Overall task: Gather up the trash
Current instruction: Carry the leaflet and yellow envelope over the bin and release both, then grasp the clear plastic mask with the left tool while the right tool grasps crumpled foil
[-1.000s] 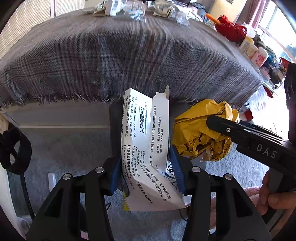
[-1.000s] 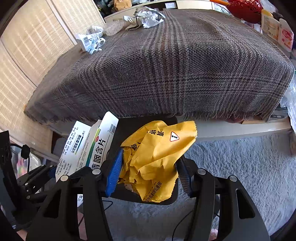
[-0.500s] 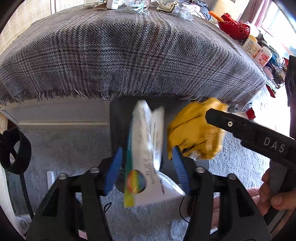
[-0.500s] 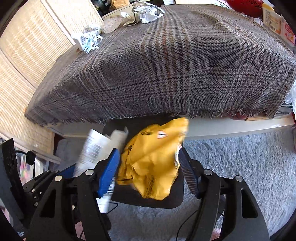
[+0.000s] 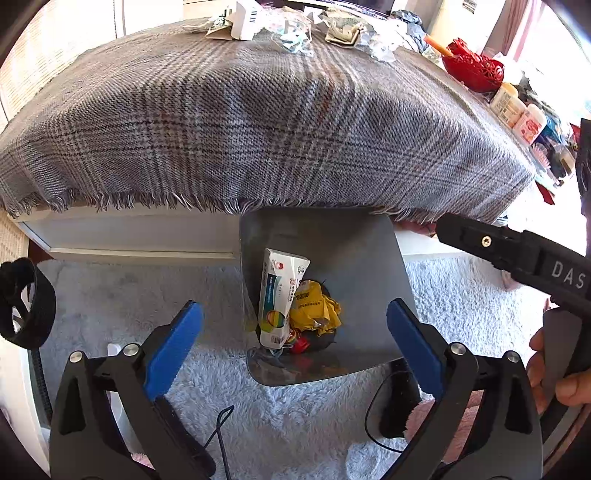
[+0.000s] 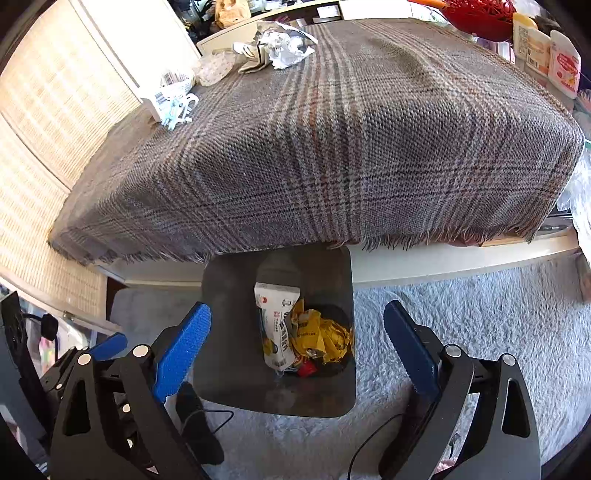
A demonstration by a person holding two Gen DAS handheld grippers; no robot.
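Note:
A grey bin [image 5: 354,236] [image 6: 229,354] stands on the carpet below the table's front edge. Inside it lie a white medicine box [image 5: 279,295] [image 6: 275,325] and a crumpled yellow wrapper [image 5: 314,312] [image 6: 325,338]. My left gripper [image 5: 293,317] hangs above the bin, its jaws opening wide with nothing between them. My right gripper [image 6: 295,321] hovers over the same bin, jaws likewise opening and empty; its black body [image 5: 517,254] shows at the right of the left wrist view. More crumpled paper trash [image 5: 295,26] [image 6: 280,46] lies at the table's far edge.
A plaid cloth [image 5: 258,122] [image 6: 332,147] covers the table. A red basket [image 5: 474,70] and bottles [image 5: 517,114] [image 6: 546,51] sit at its right end. Pale shaggy carpet [image 6: 480,314] surrounds the bin, with a thin black cable [image 5: 221,428] on it. A hand [image 5: 554,373] grips the right gripper.
Both grippers opened wide. The white box fell from the left one and the yellow wrapper from the right one, and both now lie in the bin.

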